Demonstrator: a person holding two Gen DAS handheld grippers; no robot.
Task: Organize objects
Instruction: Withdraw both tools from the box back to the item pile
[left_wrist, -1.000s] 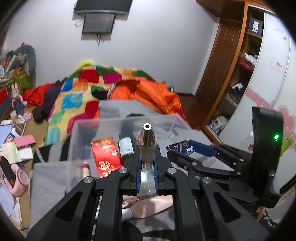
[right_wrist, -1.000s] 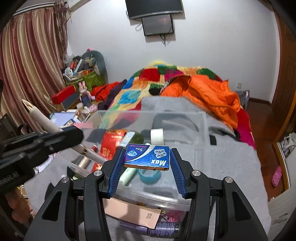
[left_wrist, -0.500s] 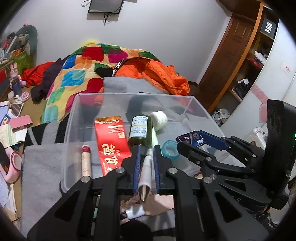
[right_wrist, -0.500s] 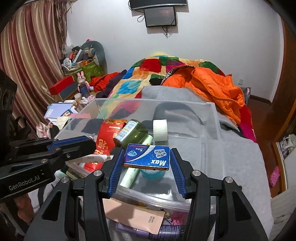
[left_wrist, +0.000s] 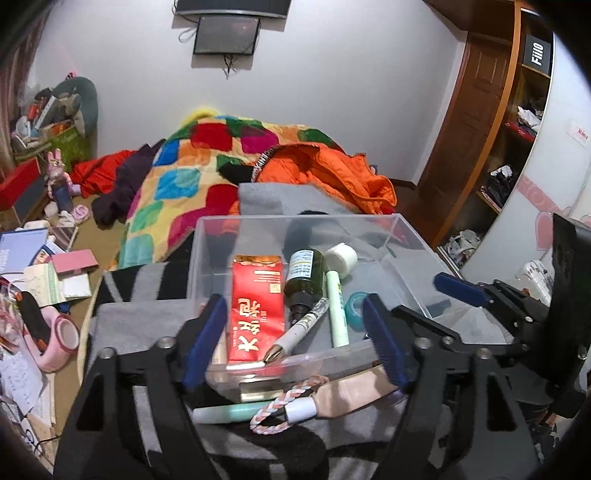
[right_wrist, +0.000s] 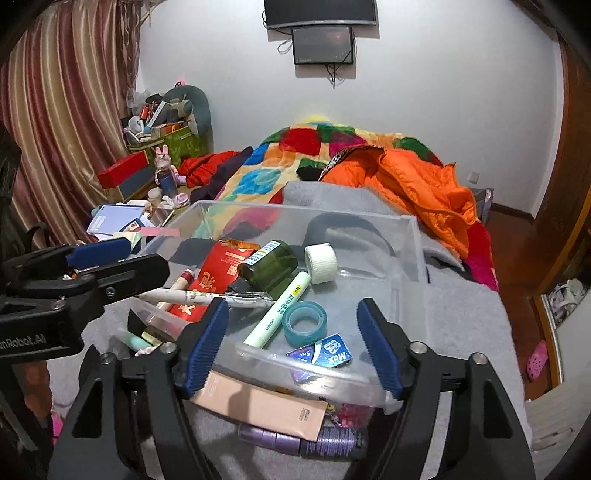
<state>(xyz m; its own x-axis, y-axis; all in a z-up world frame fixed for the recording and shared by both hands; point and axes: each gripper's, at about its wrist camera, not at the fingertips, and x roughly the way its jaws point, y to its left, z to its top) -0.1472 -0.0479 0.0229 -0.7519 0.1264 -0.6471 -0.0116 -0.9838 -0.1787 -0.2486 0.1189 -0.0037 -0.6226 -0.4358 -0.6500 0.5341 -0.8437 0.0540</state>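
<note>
Both grippers released, left gripper (left_wrist: 295, 332) and right gripper (right_wrist: 291, 343) hovering at clear bin (right_wrist: 402, 236). "Max 5pcs" blue box (right_wrist: 325, 354) lies inside by tape roll (right_wrist: 304, 319); "MINGO" tube (right_wrist: 277, 314) alongside.

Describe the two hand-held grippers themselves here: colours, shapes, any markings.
Both are matte black, with cut-out triangular linkage arms and silver bolts. The left hand-held gripper and right hand-held gripper carry ribbed blue pads on their fingers. White "GenRobot.AI" lettering, partly cut off, marks the left one's body. No cables or sleeves show.
</note>
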